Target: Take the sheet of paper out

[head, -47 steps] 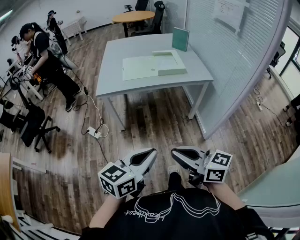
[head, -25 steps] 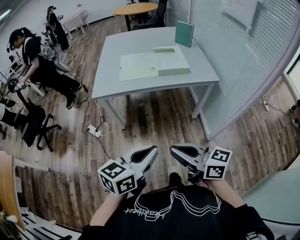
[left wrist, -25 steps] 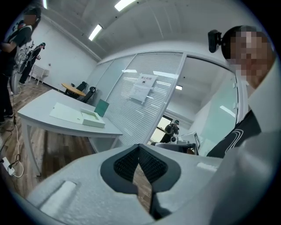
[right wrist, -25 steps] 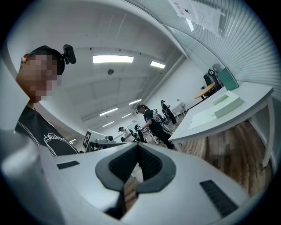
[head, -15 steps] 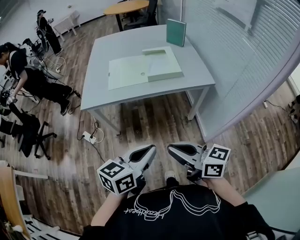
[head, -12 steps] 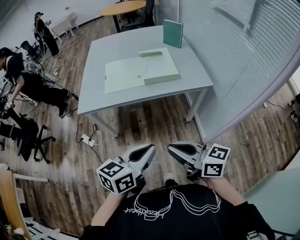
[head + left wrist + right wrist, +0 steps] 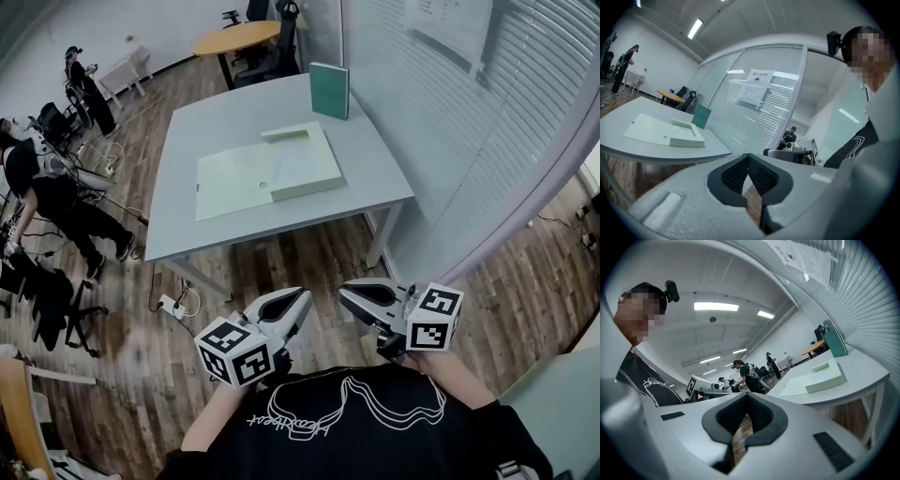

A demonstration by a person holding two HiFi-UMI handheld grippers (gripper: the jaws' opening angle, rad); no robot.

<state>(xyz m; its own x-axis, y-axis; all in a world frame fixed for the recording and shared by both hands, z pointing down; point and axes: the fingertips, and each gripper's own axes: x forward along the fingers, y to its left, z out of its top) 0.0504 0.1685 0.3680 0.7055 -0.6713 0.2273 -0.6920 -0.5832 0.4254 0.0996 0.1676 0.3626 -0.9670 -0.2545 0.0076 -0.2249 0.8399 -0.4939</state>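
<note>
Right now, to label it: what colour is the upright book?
The book is teal; head view shows it best.

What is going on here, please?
A person holds a gripper in each hand: the left gripper and the right gripper, both with jaws shut and empty. They are low over the floor, well short of the table. On it lies an open pale green folder, with a green book standing behind. Nothing there is touched yet.
</note>
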